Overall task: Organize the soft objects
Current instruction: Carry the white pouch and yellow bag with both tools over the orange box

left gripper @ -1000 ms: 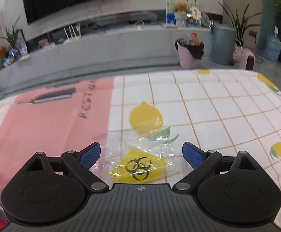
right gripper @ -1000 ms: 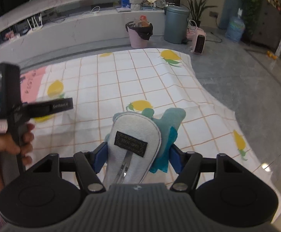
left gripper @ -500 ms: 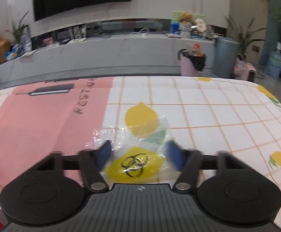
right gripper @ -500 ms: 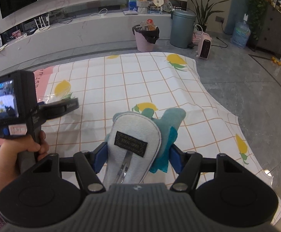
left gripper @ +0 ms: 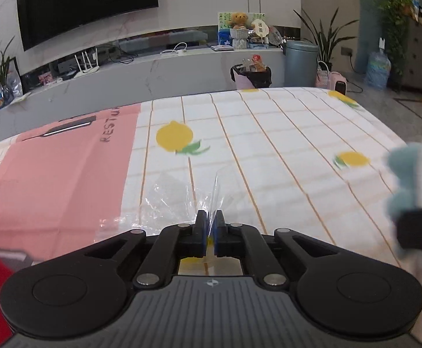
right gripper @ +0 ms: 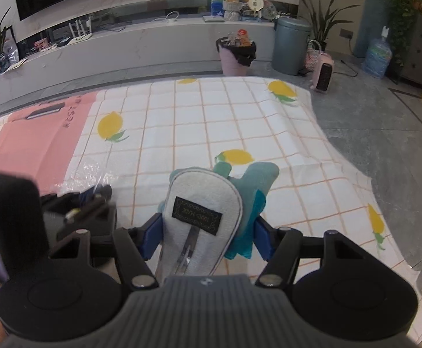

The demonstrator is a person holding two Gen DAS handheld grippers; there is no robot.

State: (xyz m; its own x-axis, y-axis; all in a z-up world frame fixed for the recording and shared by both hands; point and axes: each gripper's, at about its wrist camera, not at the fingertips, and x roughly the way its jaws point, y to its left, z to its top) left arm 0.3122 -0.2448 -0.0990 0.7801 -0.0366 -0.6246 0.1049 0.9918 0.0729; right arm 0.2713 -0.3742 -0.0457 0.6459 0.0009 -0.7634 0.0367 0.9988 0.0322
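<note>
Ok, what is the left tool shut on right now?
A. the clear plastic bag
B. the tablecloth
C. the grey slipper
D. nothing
A: the left tool is pinched shut on the clear plastic bag; the grey slipper sits in the right tool.

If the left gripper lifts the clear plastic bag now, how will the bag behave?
The clear plastic bag, pinched in the left gripper, looks thin and crinkled, so it will probably hang limp. It seems light. Its glossy film may slip unless the pinch stays firm.
</note>
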